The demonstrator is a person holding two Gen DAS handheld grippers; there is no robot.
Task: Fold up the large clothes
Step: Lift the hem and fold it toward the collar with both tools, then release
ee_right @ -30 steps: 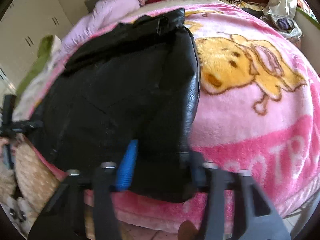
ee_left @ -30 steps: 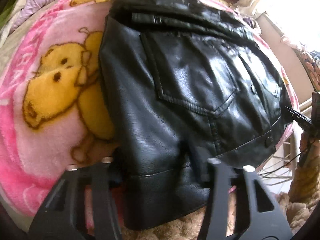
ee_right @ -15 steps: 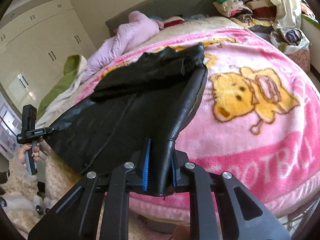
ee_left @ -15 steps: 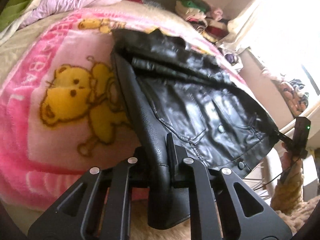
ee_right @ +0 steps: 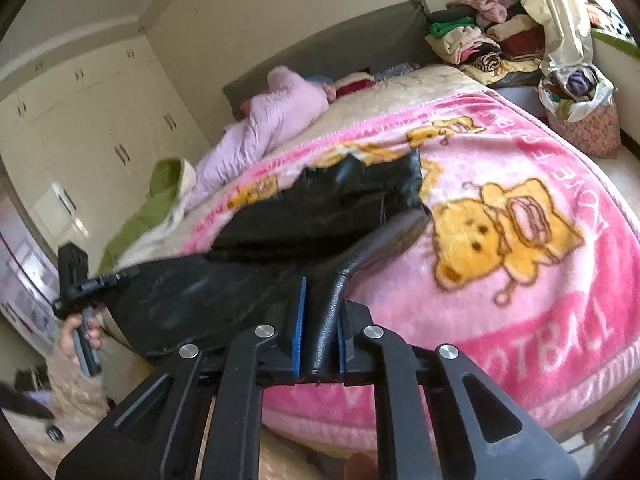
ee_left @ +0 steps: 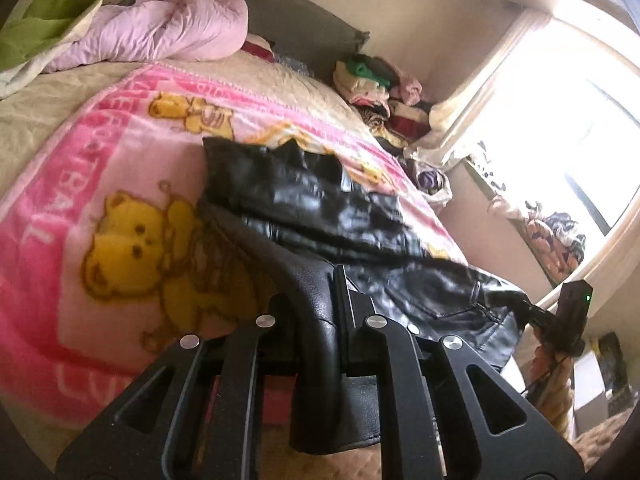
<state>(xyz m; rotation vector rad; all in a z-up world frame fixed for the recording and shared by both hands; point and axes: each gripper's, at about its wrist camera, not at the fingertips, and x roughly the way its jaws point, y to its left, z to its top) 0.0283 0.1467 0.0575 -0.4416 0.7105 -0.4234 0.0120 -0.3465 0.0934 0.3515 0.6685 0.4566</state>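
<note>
A black leather jacket (ee_left: 320, 204) lies on a pink bear-print blanket (ee_left: 80, 184) on the bed, its near hem lifted off the bed. My left gripper (ee_left: 316, 320) is shut on the hem's left corner. My right gripper (ee_right: 320, 332) is shut on the hem's right corner, and the jacket (ee_right: 320, 208) stretches away from it to the far collar end, which rests on the blanket (ee_right: 540, 280). Each view shows the other gripper at the opposite hem corner.
A lilac quilt (ee_left: 160, 32) and a green cloth (ee_left: 44, 12) lie at the bed's head. Stacked clothes (ee_right: 480, 40) and a bag (ee_right: 576, 112) stand by the window side. Wardrobes (ee_right: 80, 120) line the left wall.
Both grippers closed on the jacket's near hem corners and lifted them up and back from the bed edge. The jacket's lower half now hangs raised between them.
</note>
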